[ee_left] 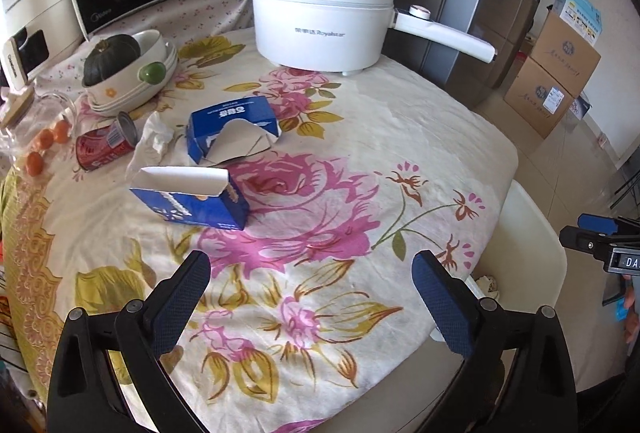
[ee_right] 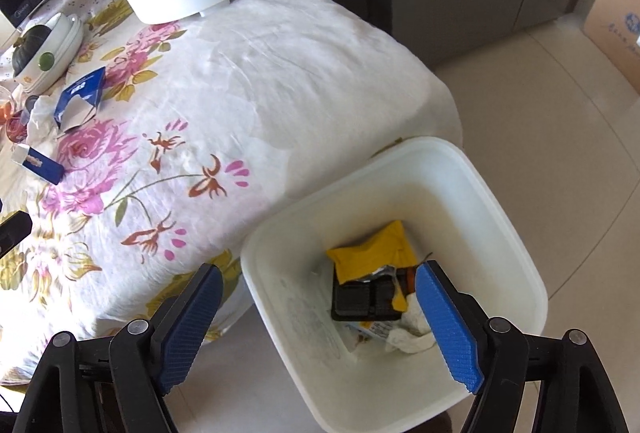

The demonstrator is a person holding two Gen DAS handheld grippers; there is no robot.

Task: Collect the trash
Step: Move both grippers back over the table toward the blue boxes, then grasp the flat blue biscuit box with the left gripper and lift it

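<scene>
Right gripper [ee_right: 318, 283] agape — over smooth, seemingly plastic bin [ee_right: 508, 201].

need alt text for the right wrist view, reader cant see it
The open, empty right gripper hangs over a white bin on the floor holding a yellow packet, a black tray and crumpled tissue. Left of it stands a floral-clothed table.

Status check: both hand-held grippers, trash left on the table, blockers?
Left hand-held gripper open, empty; right hand-held gripper open, empty, over bin. Torn blue box, small blue box, tissue, can on table. Approach unobstructed.
</scene>
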